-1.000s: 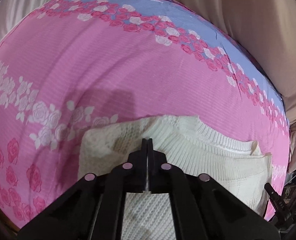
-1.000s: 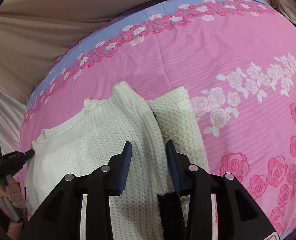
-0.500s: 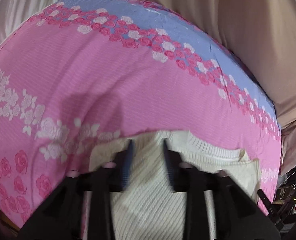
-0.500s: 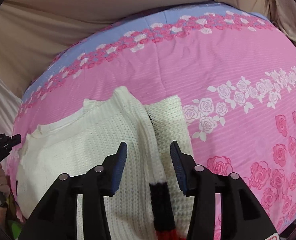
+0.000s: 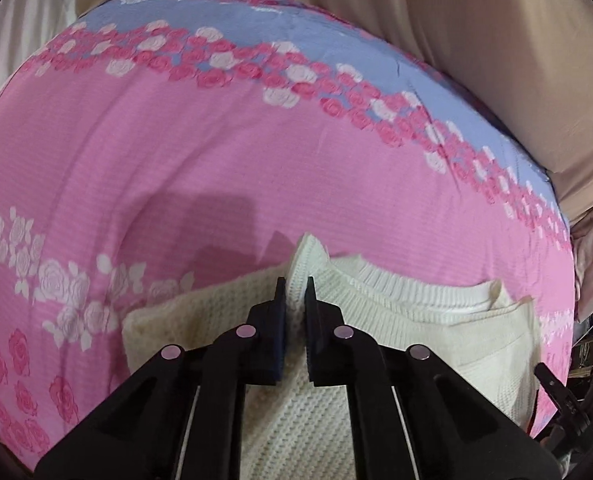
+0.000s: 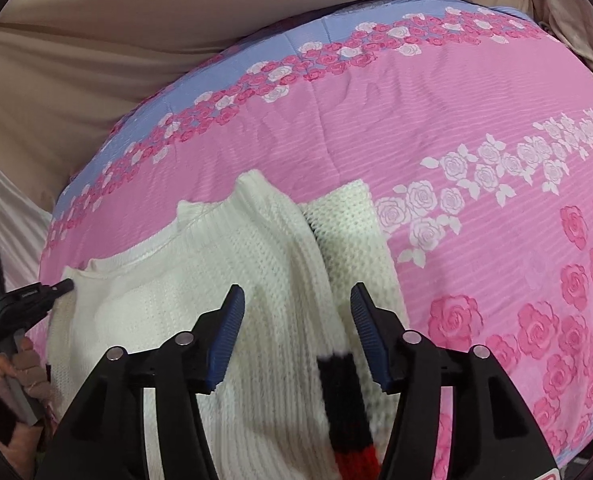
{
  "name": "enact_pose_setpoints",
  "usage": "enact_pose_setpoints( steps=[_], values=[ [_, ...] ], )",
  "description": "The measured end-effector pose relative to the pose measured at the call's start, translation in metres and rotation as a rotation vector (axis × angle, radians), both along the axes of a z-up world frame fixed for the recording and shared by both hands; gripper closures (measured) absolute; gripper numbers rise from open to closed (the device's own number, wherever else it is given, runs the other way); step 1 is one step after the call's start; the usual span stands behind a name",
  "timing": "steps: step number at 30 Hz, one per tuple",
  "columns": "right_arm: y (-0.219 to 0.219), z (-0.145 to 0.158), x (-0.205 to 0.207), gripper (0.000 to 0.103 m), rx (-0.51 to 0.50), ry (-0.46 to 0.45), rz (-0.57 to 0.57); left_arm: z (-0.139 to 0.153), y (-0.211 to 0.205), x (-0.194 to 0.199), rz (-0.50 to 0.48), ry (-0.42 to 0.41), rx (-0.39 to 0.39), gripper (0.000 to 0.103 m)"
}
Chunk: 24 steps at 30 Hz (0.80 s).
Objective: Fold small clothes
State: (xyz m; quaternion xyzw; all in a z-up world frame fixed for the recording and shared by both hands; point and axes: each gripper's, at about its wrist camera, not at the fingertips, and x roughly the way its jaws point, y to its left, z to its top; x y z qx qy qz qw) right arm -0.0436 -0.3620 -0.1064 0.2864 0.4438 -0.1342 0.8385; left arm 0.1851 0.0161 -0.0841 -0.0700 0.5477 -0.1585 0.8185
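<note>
A small white knit sweater [image 5: 416,332] lies on the pink floral bedsheet [image 5: 216,152], collar toward the far side. My left gripper [image 5: 295,292] is shut on a raised fold of the sweater's shoulder, which peaks just beyond the fingertips. In the right wrist view the sweater [image 6: 200,304] lies partly folded, one side lapped over the middle, with a black and red stripe [image 6: 344,408] showing near the bottom. My right gripper [image 6: 296,300] is open and empty just above the sweater's middle. The left gripper also shows in the right wrist view [image 6: 36,292] at the sweater's left edge.
A beige sheet [image 5: 476,40] lies bunched along the far edge of the bed. The sheet's blue rose border [image 6: 296,60] runs along the far side. Dark clutter [image 5: 592,344] sits off the bed's right edge.
My left gripper opened, then closed on the sweater's shoulder fold and lifted it. My right gripper opened wider and drew back toward the hem.
</note>
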Motion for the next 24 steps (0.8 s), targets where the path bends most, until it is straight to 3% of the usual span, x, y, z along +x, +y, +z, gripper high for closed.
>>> enact_pose_setpoints(
  steps=[1, 2, 3, 7, 11, 12, 15, 19, 22, 24],
  values=[
    [0.0, -0.003, 0.006, 0.064, -0.003, 0.002, 0.016, 0.002, -0.001, 0.003, 0.001, -0.005, 0.001, 0.097],
    [0.0, -0.004, 0.011, 0.088, -0.009, 0.005, 0.033, 0.003, -0.002, 0.006, 0.0, -0.008, -0.003, 0.097],
    [0.0, -0.002, 0.013, 0.096, -0.017, 0.018, 0.034, 0.006, -0.002, 0.008, 0.005, -0.014, -0.001, 0.097],
    [-0.008, 0.023, 0.003, 0.096, -0.047, -0.066, -0.02, 0.014, 0.002, 0.013, 0.035, -0.042, 0.0, 0.097],
    [-0.017, -0.016, 0.019, 0.093, -0.013, 0.05, 0.002, -0.02, -0.007, 0.023, 0.04, 0.042, 0.077, 0.094],
    [-0.016, -0.013, 0.016, 0.092, -0.025, 0.03, -0.004, -0.021, -0.007, 0.021, 0.046, 0.016, 0.089, 0.092],
    [-0.008, 0.015, 0.003, 0.081, -0.057, -0.017, -0.017, -0.002, -0.001, 0.007, 0.057, -0.015, 0.053, 0.092],
    [0.017, 0.045, -0.023, 0.081, -0.121, -0.076, 0.075, 0.033, 0.024, -0.031, 0.084, -0.1, 0.01, 0.092],
    [0.036, 0.017, -0.03, 0.078, -0.152, 0.012, 0.143, 0.027, 0.039, -0.056, 0.097, -0.073, 0.007, 0.092],
    [0.041, -0.007, -0.033, 0.078, -0.152, 0.07, 0.158, 0.009, 0.044, -0.063, 0.112, -0.037, 0.057, 0.092]
  ],
)
